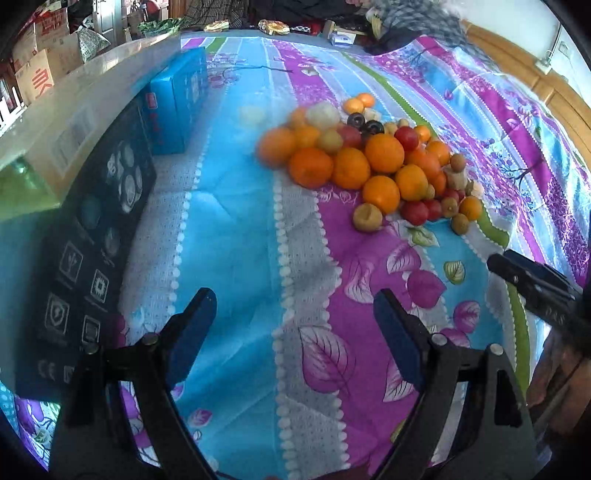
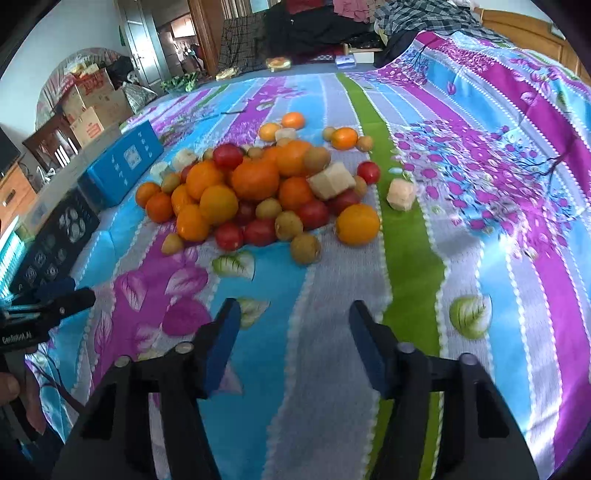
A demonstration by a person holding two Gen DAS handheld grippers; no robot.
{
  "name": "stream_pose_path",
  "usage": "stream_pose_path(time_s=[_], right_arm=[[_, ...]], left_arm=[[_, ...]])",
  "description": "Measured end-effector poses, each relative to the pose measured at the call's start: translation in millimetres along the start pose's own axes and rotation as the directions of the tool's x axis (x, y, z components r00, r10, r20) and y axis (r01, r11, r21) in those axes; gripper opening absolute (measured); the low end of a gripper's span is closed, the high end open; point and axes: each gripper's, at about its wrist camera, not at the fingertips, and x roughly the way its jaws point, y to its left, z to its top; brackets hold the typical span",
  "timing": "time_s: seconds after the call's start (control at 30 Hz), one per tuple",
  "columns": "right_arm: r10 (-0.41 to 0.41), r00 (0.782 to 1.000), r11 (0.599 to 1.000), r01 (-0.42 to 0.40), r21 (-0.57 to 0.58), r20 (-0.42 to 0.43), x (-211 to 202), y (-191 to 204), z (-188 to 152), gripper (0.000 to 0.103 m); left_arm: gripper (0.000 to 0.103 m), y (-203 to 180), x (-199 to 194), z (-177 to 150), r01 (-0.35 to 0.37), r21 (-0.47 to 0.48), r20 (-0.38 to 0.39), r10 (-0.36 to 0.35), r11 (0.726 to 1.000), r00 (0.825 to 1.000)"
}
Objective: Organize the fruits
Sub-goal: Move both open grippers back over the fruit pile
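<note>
A pile of fruit (image 1: pixel 369 162) lies on a flowered bedspread (image 1: pixel 236 236): oranges (image 1: pixel 384 152), red tomato-like fruits (image 1: pixel 414 212), small brown-yellow round fruits (image 1: pixel 367 217), two dark fruits (image 1: pixel 357 120) and pale chunks (image 1: pixel 322 114). The pile also shows in the right wrist view (image 2: pixel 255 192), with a lone orange (image 2: pixel 357 224) and a pale cube (image 2: pixel 401 194) at its right. My left gripper (image 1: pixel 291 310) is open and empty, well short of the pile. My right gripper (image 2: pixel 291 317) is open and empty, also short of it.
A blue box (image 1: pixel 177 107) and a black box (image 1: pixel 96 236) lie along the bedspread's left side, against a pale ledge (image 1: pixel 74 122). Cardboard boxes (image 2: pixel 92 107) and clothes (image 2: pixel 332 22) stand beyond the bed. The right gripper's tip (image 1: pixel 532 280) shows at right.
</note>
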Motion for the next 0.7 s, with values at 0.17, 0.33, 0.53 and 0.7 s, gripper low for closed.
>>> stream_pose_path(time_s=[0.17,0.33,0.53,0.7], right_arm=[[0.024,1.000,1.000,-0.024,-0.013,-0.002,17,-5,22,0.053],[0.022,0.999,0.999,-0.023,-0.034,-0.037,40,-4,32,0.048],[0.014,0.997,1.000,-0.016,-0.023,-0.077,57,-10,29,0.027],[0.058,0.997,0.998,-0.059,-0.015,-0.046,42,-13,27,0.014]], left_arm=[[0.084,-5,12,10,0.024,-0.001,-0.001,-0.024,1.000,1.000],[0.080,-12,21,20,0.044,0.004,-0.010,-0.044,0.999,0.999],[0.076,-19,31,34,0.065,0.014,-0.011,-0.065,0.998,0.998],[0.070,-25,43,41,0.095,0.036,-0.024,-0.094,0.995,0.995]])
